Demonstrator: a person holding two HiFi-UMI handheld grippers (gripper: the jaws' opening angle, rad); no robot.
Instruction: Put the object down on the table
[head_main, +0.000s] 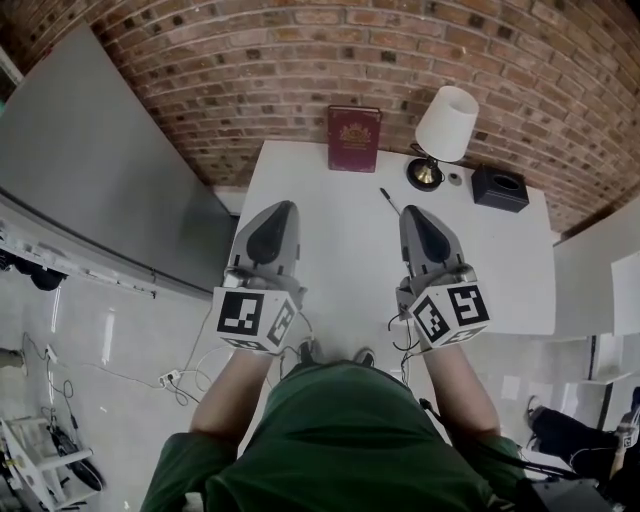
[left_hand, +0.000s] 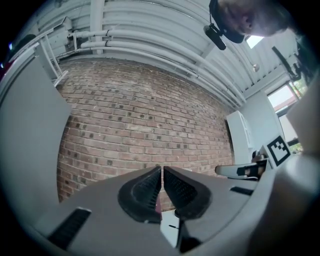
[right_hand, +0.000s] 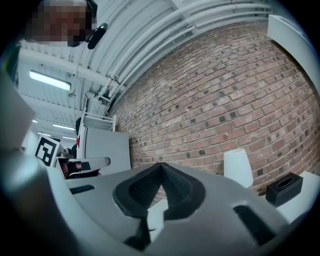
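Hovering over the near half of the white tabletop (head_main: 340, 285), both claws point toward its far edge. The left claw (head_main: 284, 207) is clenched, its pads all but touching, with nothing between them. The right claw (head_main: 409, 211) is also clenched and empty, its tips meeting. A thin dark pen (head_main: 390, 201), or what looks like one at this size, lies flat on the tabletop just ahead of the right claw, not touching it. A red book (head_main: 354, 139) sits at the middle of the far edge by the brick wall (head_main: 300, 60). A lamp (head_main: 445, 125) with a white shade is to the book's right, and a black box (head_main: 500, 187) is near the far right corner.
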